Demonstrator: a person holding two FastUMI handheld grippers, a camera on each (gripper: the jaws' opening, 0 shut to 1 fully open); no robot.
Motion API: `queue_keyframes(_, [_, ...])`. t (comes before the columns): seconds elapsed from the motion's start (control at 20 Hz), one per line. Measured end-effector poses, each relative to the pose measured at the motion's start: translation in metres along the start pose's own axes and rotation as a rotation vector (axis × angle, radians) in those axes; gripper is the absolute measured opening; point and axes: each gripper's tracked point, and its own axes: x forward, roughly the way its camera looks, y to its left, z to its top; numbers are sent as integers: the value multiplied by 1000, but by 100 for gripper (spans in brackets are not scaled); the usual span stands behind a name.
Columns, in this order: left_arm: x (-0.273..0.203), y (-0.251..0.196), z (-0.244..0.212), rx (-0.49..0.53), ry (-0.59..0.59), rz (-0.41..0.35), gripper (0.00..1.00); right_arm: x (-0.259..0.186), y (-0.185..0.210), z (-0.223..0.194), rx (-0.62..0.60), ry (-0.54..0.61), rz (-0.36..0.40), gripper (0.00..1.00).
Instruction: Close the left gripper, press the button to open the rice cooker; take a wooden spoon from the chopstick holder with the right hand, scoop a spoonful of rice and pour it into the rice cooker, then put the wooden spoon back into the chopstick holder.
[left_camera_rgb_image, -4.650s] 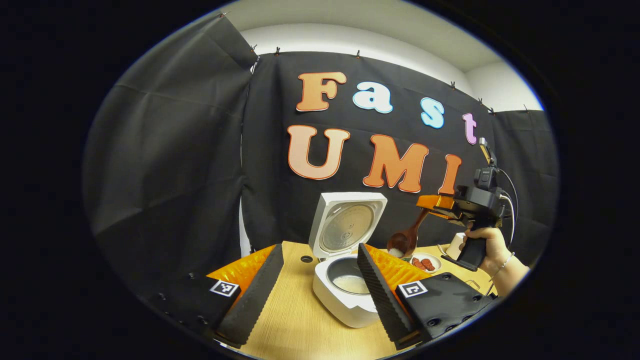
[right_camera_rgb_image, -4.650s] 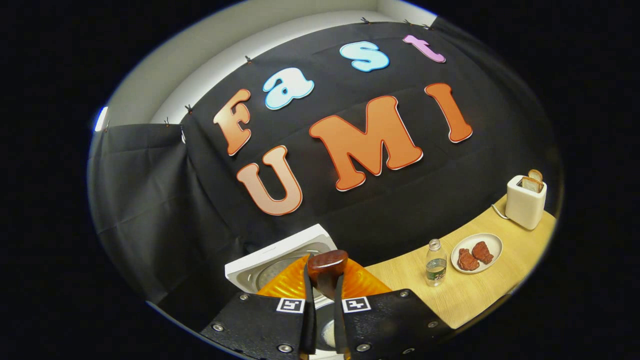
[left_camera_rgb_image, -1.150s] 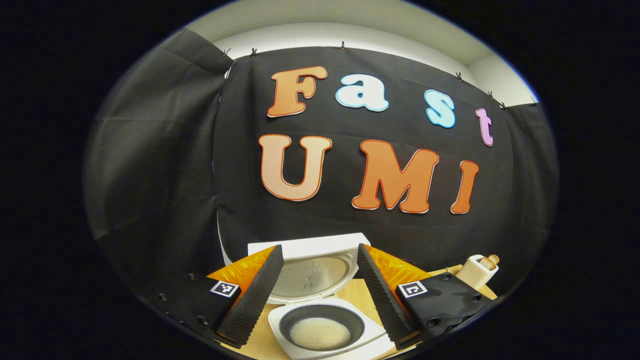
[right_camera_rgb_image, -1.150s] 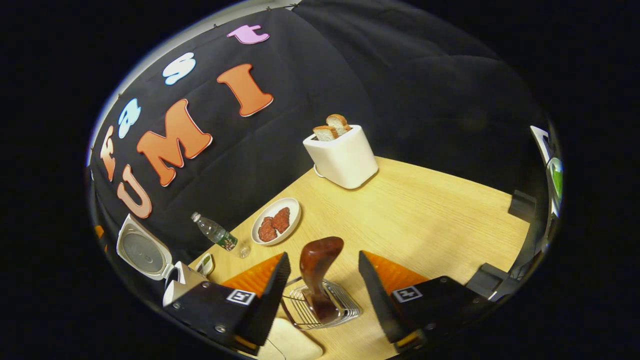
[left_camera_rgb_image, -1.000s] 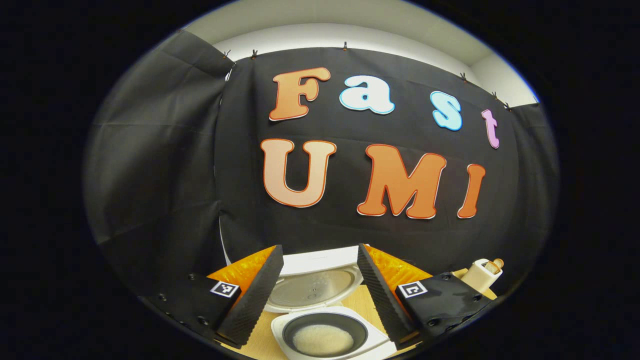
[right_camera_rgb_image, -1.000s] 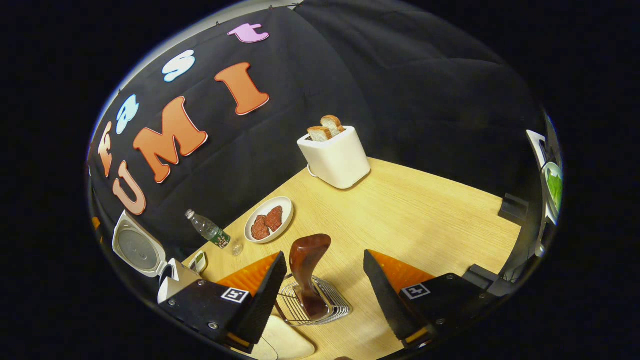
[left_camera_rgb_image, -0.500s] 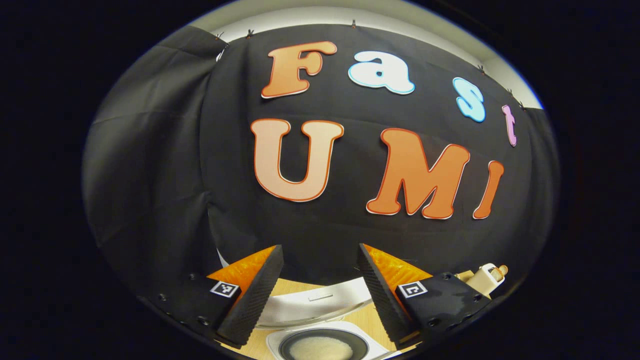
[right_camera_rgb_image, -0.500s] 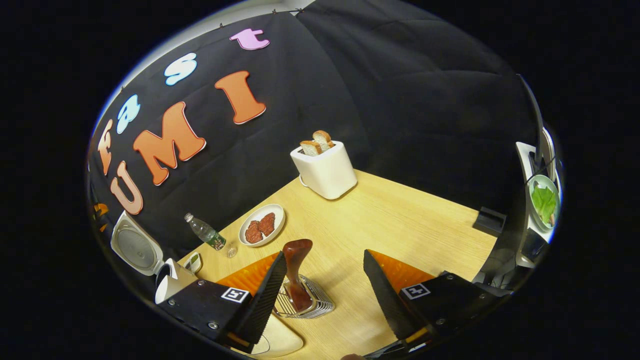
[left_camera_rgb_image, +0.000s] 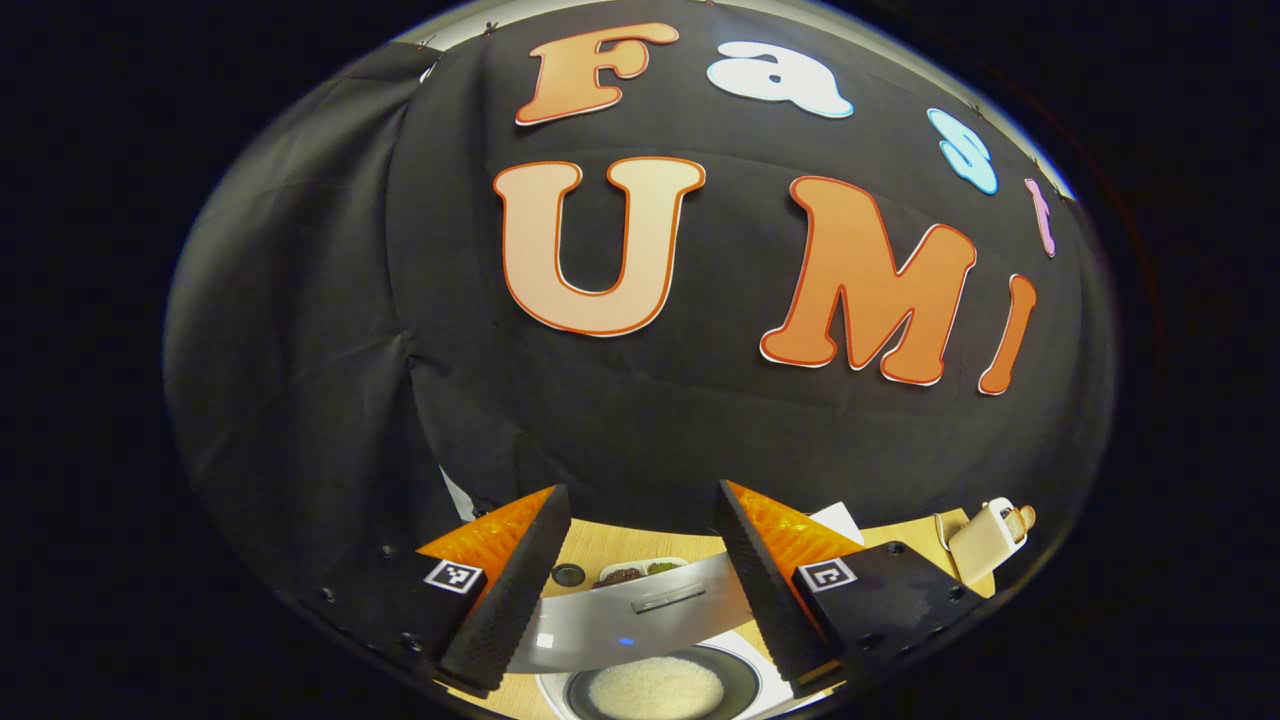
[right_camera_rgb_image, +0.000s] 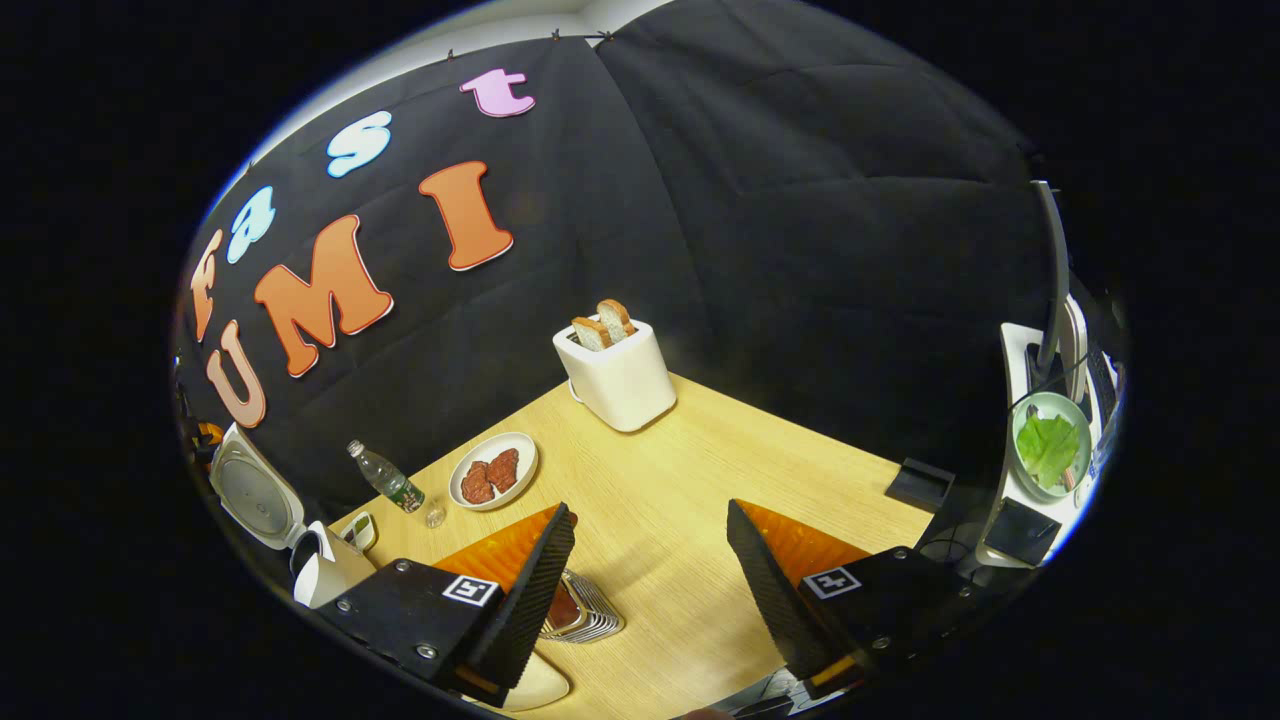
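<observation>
- Table (right_camera_rgb_image: 760, 450) of pale wood carried everything, seen in the right gripper view.
- Rice cooker (left_camera_rgb_image: 655, 690) sat directly under the left gripper (left_camera_rgb_image: 640, 570); lid (left_camera_rgb_image: 640, 615) stood between the two fingers, tilted over the pot, and white rice (left_camera_rgb_image: 655, 688) lay in the dark inner pot. In the right gripper view the cooker (right_camera_rgb_image: 255, 500) stood at the far left edge of the table.
- Left gripper: fingers spread wide, holding nothing.
- Right gripper (right_camera_rgb_image: 650, 580): fingers spread wide, nothing between them but bare tabletop.
- Toaster (right_camera_rgb_image: 615, 375), white, stood at the back of the table with two bread slices upright in its slots.
- Plate (right_camera_rgb_image: 493, 470) with two reddish pieces lay near a tilted water bottle (right_camera_rgb_image: 385, 480).
- Chopstick holder (right_camera_rgb_image: 585, 615), a wire rack, sat just beside the right gripper's left finger, partly hidden by it.
- Wooden spoon (right_camera_rgb_image: 563, 605) rested in the chopstick holder; only a dark brown part showed past the finger.
</observation>
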Motion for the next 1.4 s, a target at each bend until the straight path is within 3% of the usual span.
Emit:
queue_keyframes(0.3, [-29,-12,-13,-4,15,-50,99,-16,36,51,-95,-106,31,95])
queue_keyframes(0.7, [-97,-48,-78,-30,63,-138,99,-48,114,95,-282,-215,181,95])
queue_keyframes(1.05, [-127,-66,-152,-53,119,-139,99,-67,155,71,-356,-220,321,95])
queue_keyframes(1.15, [-135,-72,-184,-80,148,-138,99,-69,159,61,-370,-196,342,95])
queue_keyframes(1.3, [-136,-70,-228,-24,192,-119,99,-72,163,52,-390,-176,367,95])
queue_keyframes(1.4, [-135,-70,-249,-42,236,-114,99,-73,165,51,-399,-172,376,95])
